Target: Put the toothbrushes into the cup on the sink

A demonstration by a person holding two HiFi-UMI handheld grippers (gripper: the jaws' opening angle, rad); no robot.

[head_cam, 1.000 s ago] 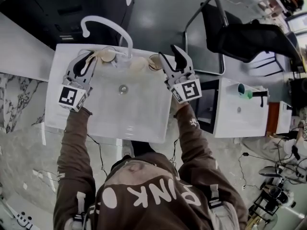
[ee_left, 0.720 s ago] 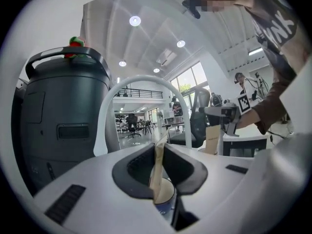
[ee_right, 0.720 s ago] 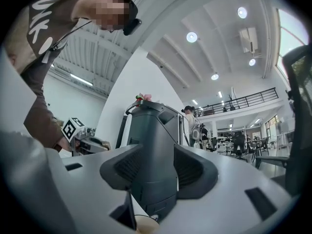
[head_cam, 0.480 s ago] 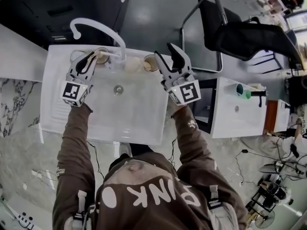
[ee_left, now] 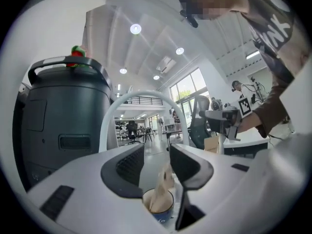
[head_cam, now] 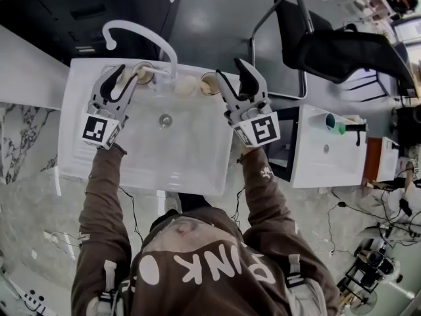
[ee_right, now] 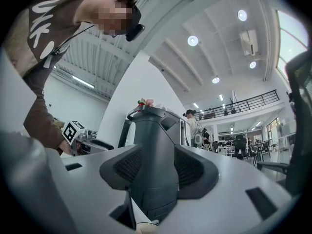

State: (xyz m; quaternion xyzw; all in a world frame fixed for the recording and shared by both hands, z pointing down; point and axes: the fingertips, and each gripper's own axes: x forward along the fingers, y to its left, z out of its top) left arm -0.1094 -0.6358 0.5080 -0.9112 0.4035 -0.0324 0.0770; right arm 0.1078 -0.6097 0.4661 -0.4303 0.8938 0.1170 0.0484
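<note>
Over the back left of the white sink (head_cam: 72, 143), my left gripper (head_cam: 118, 81) hovers beside a cup (head_cam: 145, 72). In the left gripper view its jaws (ee_left: 156, 165) are opening. A blurred beige toothbrush (ee_left: 165, 186) shows in the gap below them, free of the pads, with its lower end in the blue-based cup (ee_left: 158, 208). My right gripper (head_cam: 235, 79) stands open and empty next to a second cup (head_cam: 209, 83) at the back right. In the right gripper view only a dark grey appliance (ee_right: 153, 150) shows between its fingers (ee_right: 158, 167).
A white curved faucet (head_cam: 141, 31) arches over the sink's back edge, with a beige item (head_cam: 186, 86) at its base. The drain (head_cam: 166, 119) lies mid-basin. A black chair (head_cam: 329, 45) and a white cabinet (head_cam: 329, 163) stand to the right.
The left gripper's jaws have parted beside the left cup; earlier they were shut. The right gripper has stayed open near the right cup. Both hands shifted only slightly.
</note>
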